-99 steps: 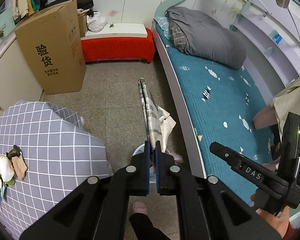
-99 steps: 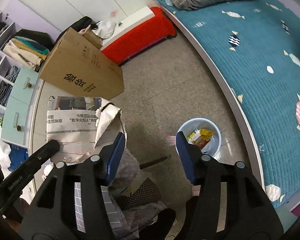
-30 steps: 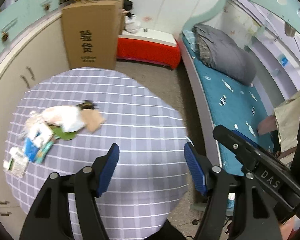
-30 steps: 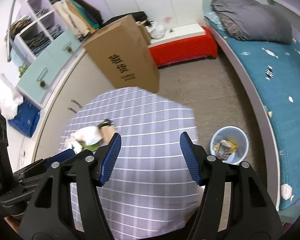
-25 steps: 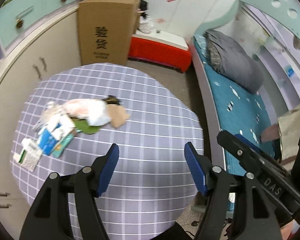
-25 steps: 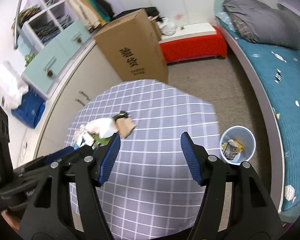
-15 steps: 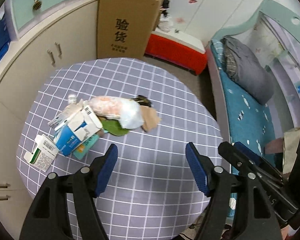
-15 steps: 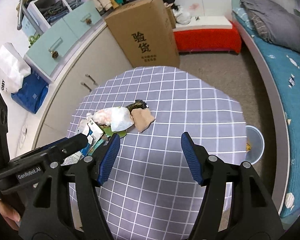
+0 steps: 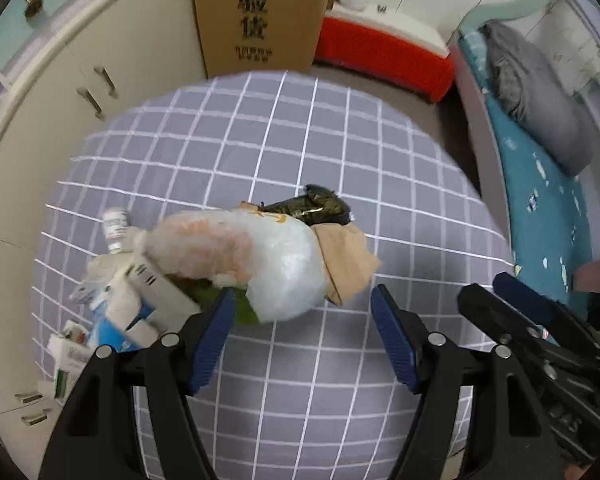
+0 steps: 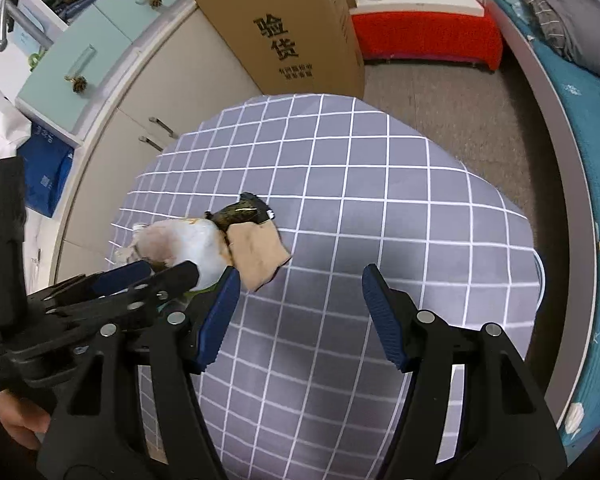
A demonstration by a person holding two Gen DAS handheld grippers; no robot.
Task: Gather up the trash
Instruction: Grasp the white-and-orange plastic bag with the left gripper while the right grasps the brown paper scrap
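**Both grippers over the trash pile**

We hold the left gripper (image 9: 302, 320) above the table (image 9: 340, 152), its jaws apart with nothing between the pads. Just ahead of it lies the trash: a white plastic bag (image 9: 252, 256) on top, a tan wrapper (image 9: 346, 256) touching its right side, and a dark foil pack (image 9: 312, 206) behind. A green scrap (image 9: 240, 308) shows under the bag. Left of the bag sit cartons (image 9: 128, 312) and a small bottle (image 9: 114, 226), blurred.

Our right gripper (image 10: 298, 306) hangs over bare checked cloth to the right of the pile, jaws also spread and empty; its left pad is near the wrapper. A cardboard box (image 10: 296, 28) stands beyond the table, and the bin's (image 10: 540, 280) rim peeks past the table's right edge.
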